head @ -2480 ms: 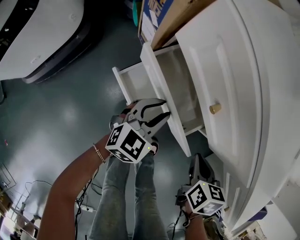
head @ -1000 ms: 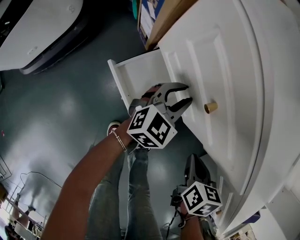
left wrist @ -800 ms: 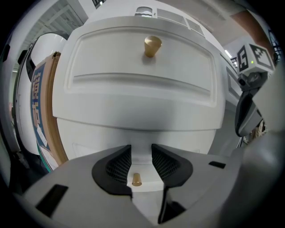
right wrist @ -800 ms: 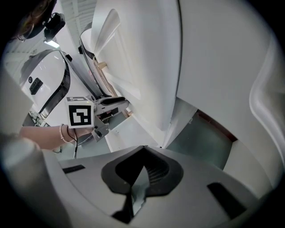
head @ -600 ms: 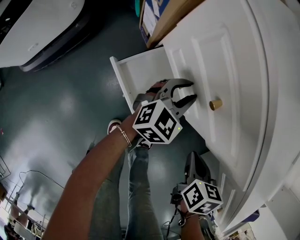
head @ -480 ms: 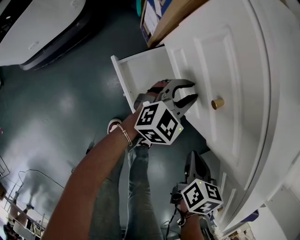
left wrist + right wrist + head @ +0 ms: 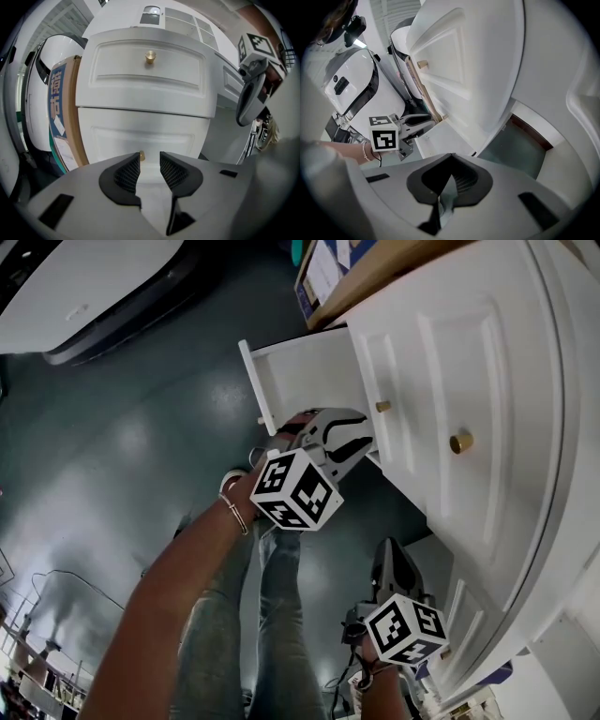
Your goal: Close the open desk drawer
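Holds left gripper [image 7: 361,435] narrowly parted, empty, just before drawer [image 7: 328,371] at 12 o'clock; right gripper [image 7: 387,549] pinched together, 6 o'clock.

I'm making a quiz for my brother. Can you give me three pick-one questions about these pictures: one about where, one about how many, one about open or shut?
1. The left gripper points at:
A the white desk
B the floor
C a chair
2. Gold knobs in the left gripper view:
A one
B two
C four
3. The right gripper has its jaws:
A wide apart
B together
C on a knob

Answers: 1 A, drawer fronts fill its view; 2 B, one on each drawer front; 3 B, the tips meet with nothing between.
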### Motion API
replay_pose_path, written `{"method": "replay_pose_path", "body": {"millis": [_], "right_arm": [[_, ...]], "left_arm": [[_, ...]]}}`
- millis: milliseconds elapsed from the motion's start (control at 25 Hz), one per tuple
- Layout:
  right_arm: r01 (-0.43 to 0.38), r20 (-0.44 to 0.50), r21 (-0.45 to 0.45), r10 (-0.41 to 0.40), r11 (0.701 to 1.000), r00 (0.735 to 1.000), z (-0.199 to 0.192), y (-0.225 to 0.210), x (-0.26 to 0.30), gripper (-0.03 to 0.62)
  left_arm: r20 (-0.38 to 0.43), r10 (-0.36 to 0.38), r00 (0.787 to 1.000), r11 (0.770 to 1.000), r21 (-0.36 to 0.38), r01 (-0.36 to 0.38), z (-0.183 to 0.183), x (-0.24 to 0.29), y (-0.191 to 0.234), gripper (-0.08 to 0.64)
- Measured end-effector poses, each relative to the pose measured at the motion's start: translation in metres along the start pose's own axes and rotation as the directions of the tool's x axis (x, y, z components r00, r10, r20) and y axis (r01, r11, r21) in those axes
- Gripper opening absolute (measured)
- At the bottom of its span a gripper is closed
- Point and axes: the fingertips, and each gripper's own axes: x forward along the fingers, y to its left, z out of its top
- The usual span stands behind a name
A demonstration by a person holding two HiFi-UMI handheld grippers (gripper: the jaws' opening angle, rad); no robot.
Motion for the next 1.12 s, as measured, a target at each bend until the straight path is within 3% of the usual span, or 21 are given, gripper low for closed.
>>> {"method": "replay_pose_path", "body": {"millis": [640, 840, 1120], "right_arm": [[-0.032, -0.02, -0.162, 0.029, 0.986, 0.999, -0.002, 0.069, 0.034, 0.006], [-0.02, -0.005, -0.211, 0.02, 0.977, 1.0, 0.002, 0.077, 0.053, 0.007], [-0.017, 0.01, -0.243, 0.02, 0.97, 1.0, 0.007, 0.086, 0.08, 0.008]], "left_arm": [[-0.086, 0.109, 0.99, 0.989, -0.091, -0.117, -0.111, -0.098, 0.031, 0.143], [-0.127, 0.101, 0.987, 0.992, -0.068, -0.111, -0.16, -0.111, 0.034, 0.143], [-0.134, 0.085, 0.987, 0.993, -0.066, -0.094, -0.196, -0.111, 0.034, 0.144]]}}
